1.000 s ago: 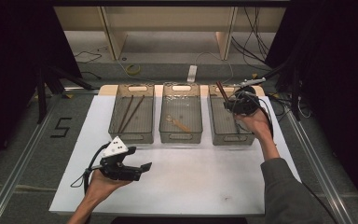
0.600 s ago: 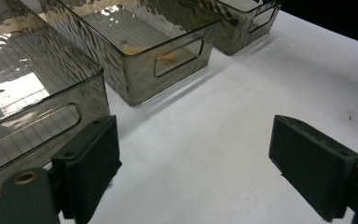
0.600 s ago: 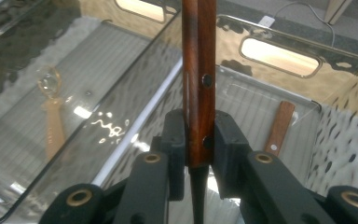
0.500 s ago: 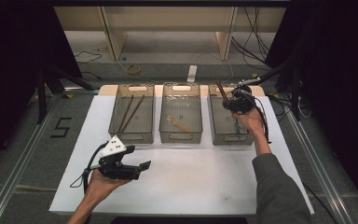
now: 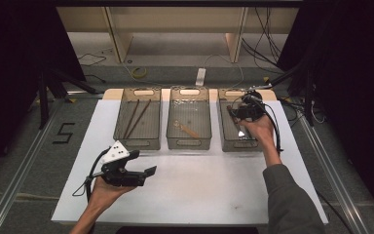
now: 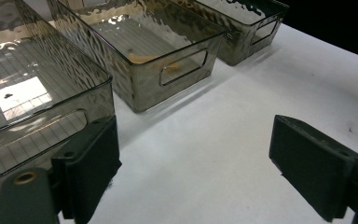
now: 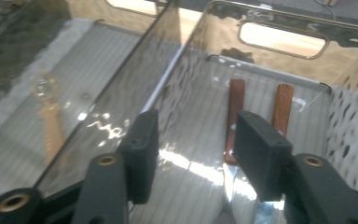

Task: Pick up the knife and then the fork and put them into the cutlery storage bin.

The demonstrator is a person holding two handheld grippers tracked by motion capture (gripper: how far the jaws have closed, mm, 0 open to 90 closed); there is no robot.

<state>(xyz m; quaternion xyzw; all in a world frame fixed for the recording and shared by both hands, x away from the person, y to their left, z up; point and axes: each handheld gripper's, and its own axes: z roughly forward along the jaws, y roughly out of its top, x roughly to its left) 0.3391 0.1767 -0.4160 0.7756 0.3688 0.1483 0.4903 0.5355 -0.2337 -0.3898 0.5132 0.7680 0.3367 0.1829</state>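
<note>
Right gripper (image 7: 193,154) fingers just spread, released over two wood-handled knives (image 7: 235,119) in bin (image 7: 279,28); left gripper (image 6: 193,163) fingers wide, empty.

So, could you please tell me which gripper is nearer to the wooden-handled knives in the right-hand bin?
Right. The right gripper hangs inside that bin, just above the knives; the left gripper rests over the white mat, well short of the bins.

1. Left bin (image 5: 139,122): two dark chopsticks (image 5: 135,118) lie lengthwise inside.
2. Middle bin (image 5: 189,121): holds a pale wooden spoon (image 5: 187,129).
3. White mat (image 5: 199,185) covers the table under all the bins.
4. Far floor: a yellow cable coil (image 5: 138,73).
</note>
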